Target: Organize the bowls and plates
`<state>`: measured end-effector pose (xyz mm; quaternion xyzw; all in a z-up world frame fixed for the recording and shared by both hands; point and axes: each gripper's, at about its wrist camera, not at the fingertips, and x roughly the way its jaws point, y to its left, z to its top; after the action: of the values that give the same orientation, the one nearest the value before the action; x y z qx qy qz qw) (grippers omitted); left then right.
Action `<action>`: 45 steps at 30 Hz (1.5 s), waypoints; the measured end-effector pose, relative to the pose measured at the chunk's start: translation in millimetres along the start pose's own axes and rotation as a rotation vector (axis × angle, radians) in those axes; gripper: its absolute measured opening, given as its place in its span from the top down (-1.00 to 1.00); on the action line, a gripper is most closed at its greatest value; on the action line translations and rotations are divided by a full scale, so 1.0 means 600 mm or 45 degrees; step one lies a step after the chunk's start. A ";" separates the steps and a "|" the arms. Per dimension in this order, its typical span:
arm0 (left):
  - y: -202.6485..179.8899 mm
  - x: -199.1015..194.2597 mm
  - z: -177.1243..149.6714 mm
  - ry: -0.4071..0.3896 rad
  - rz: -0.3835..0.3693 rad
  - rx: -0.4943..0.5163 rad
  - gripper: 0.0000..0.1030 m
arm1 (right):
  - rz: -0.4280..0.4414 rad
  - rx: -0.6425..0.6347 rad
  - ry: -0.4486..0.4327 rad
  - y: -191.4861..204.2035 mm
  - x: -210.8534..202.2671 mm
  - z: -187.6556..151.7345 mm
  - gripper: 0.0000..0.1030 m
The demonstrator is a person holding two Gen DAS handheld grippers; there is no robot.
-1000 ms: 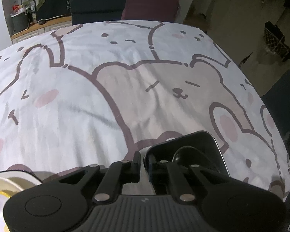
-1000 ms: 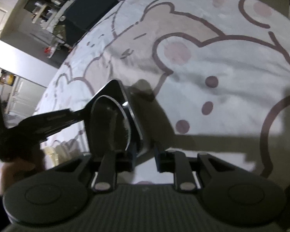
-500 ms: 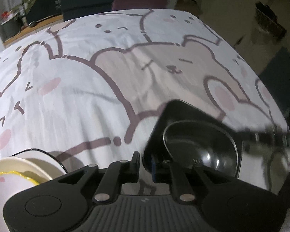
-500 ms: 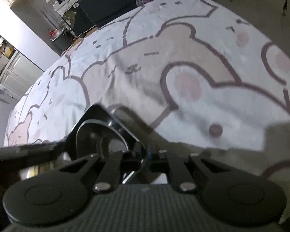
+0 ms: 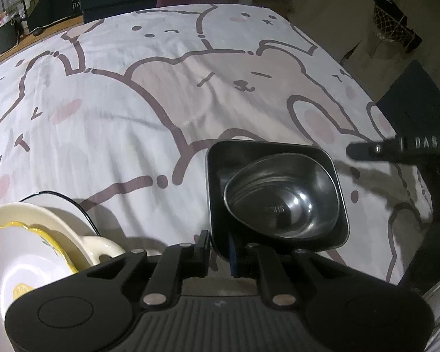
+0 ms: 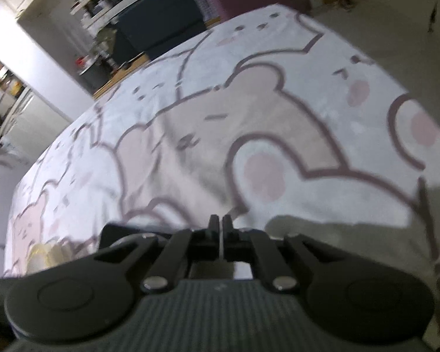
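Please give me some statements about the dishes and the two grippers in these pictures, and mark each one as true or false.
1. The left gripper is shut on the rim of the black square plate. True.
2. A metal bowl sits inside the black square plate. True.
3. The right gripper is holding the metal bowl. False: it is shut with nothing between its fingers.
4. The cream and white dishes are stacked to the right of the black square plate. False: in the left wrist view they are to its left.
5. The cloth under the dishes is plain white. False: it has cartoon bears printed on it.
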<state>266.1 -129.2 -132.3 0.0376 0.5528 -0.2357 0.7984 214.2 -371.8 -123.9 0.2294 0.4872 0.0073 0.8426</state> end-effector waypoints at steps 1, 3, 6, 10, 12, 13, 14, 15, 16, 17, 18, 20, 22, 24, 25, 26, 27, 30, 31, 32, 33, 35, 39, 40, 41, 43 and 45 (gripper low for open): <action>0.000 -0.001 -0.001 0.003 -0.004 -0.006 0.72 | 0.010 -0.011 0.016 0.006 0.000 -0.006 0.86; 0.001 -0.003 -0.006 0.010 -0.021 -0.025 0.72 | 0.006 -0.018 0.040 0.016 0.000 -0.019 0.77; 0.003 -0.007 -0.014 0.017 -0.046 -0.045 0.71 | 0.018 -0.036 0.062 0.024 -0.005 -0.037 0.73; 0.002 -0.010 -0.019 0.015 -0.049 -0.047 0.71 | 0.017 -0.103 0.116 0.038 0.003 -0.050 0.76; 0.002 -0.011 -0.018 0.010 -0.046 -0.047 0.72 | 0.006 -0.127 0.137 0.043 0.007 -0.051 0.76; 0.002 -0.012 -0.018 0.006 -0.042 -0.047 0.75 | -0.004 -0.137 0.147 0.046 0.010 -0.052 0.76; 0.003 -0.013 -0.018 0.001 -0.038 -0.048 0.78 | -0.010 -0.142 0.151 0.048 0.012 -0.054 0.76; 0.004 -0.014 -0.018 -0.005 -0.037 -0.052 0.79 | -0.018 -0.149 0.152 0.049 0.012 -0.054 0.76; 0.005 -0.016 -0.018 -0.013 -0.033 -0.054 0.80 | -0.023 -0.155 0.152 0.050 0.011 -0.054 0.76; 0.007 -0.019 -0.018 -0.022 -0.028 -0.057 0.80 | -0.026 -0.156 0.153 0.051 0.011 -0.057 0.75; 0.007 -0.021 -0.018 -0.026 -0.028 -0.060 0.80 | -0.028 -0.159 0.155 0.051 0.009 -0.058 0.74; 0.008 -0.022 -0.017 -0.029 -0.027 -0.056 0.79 | -0.033 -0.166 0.160 0.052 0.007 -0.063 0.74; 0.004 -0.022 -0.018 -0.032 -0.020 -0.041 0.79 | -0.039 -0.178 0.174 0.055 0.007 -0.067 0.73; 0.003 -0.021 -0.018 -0.031 -0.018 -0.039 0.79 | -0.042 -0.203 0.198 0.058 0.010 -0.072 0.73; 0.004 -0.020 -0.017 -0.030 -0.019 -0.043 0.80 | -0.048 -0.216 0.206 0.059 0.014 -0.074 0.73; 0.004 -0.019 -0.017 -0.029 -0.019 -0.048 0.79 | -0.051 -0.224 0.212 0.060 0.018 -0.075 0.73; 0.005 -0.018 -0.016 -0.032 -0.015 -0.058 0.79 | -0.055 -0.226 0.215 0.061 0.020 -0.074 0.73; 0.012 -0.015 -0.010 -0.055 -0.012 -0.115 0.79 | -0.059 -0.223 0.219 0.061 0.026 -0.071 0.73; 0.015 -0.015 -0.007 -0.066 -0.014 -0.143 0.80 | -0.061 -0.225 0.223 0.061 0.027 -0.071 0.73; 0.017 -0.013 -0.004 -0.072 -0.017 -0.161 0.80 | -0.062 -0.231 0.226 0.062 0.028 -0.072 0.73; 0.019 -0.013 -0.001 -0.077 -0.019 -0.175 0.80 | -0.060 -0.236 0.229 0.063 0.028 -0.072 0.73; 0.019 -0.011 0.002 -0.078 -0.017 -0.184 0.80 | -0.063 -0.237 0.215 0.064 0.024 -0.070 0.73; 0.015 -0.012 -0.001 -0.059 -0.020 -0.164 0.79 | -0.061 -0.205 0.143 0.055 0.007 -0.057 0.71; 0.013 -0.012 -0.003 -0.045 -0.015 -0.159 0.79 | -0.062 -0.197 0.133 0.052 0.005 -0.053 0.71; 0.013 -0.012 -0.005 -0.033 -0.011 -0.159 0.79 | -0.063 -0.188 0.129 0.050 0.006 -0.050 0.71; 0.012 -0.014 -0.009 -0.016 -0.018 -0.167 0.79 | -0.063 -0.178 0.124 0.047 0.007 -0.044 0.71; 0.011 -0.017 -0.013 -0.013 -0.028 -0.171 0.79 | -0.061 -0.187 0.112 0.049 0.010 -0.039 0.71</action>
<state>259.4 -117.7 -127.5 -0.0234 0.5638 -0.2072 0.7991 204.4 -335.3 -126.8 0.1547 0.5273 0.0331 0.8348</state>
